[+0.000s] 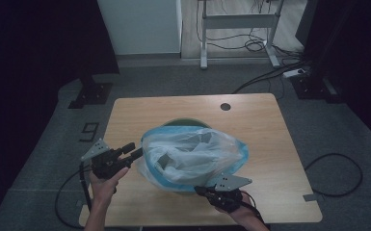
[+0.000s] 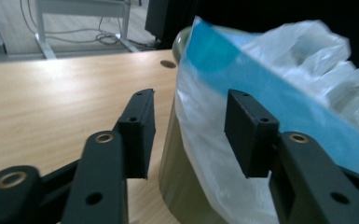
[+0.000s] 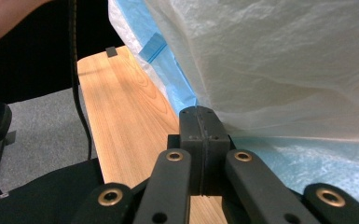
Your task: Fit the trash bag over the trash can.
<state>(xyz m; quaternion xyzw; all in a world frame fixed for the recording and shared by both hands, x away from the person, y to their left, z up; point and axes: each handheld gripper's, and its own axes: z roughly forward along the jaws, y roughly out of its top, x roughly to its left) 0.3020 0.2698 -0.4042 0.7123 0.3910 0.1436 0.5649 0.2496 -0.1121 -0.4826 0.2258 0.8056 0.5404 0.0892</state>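
A translucent white plastic bag (image 1: 192, 154) with a blue band lines an olive-green bin (image 1: 185, 122) standing mid-table. My left gripper (image 1: 134, 150) is open at the bag's left side. In the left gripper view its jaws (image 2: 191, 135) straddle the bag's hanging edge (image 2: 205, 154) and the bin wall (image 2: 179, 191) without closing on them. My right gripper (image 1: 198, 190) is at the bag's near lower edge. In the right gripper view (image 3: 199, 116) its jaws are pressed together where a taut fold of the bag (image 3: 270, 70) meets their tips.
The wooden table (image 1: 265, 130) has a round cable hole (image 1: 225, 106) at the back. Bare top lies left and right of the bin. Beyond the table are a desk frame (image 1: 238, 21), floor cables (image 1: 270, 74) and dark stands.
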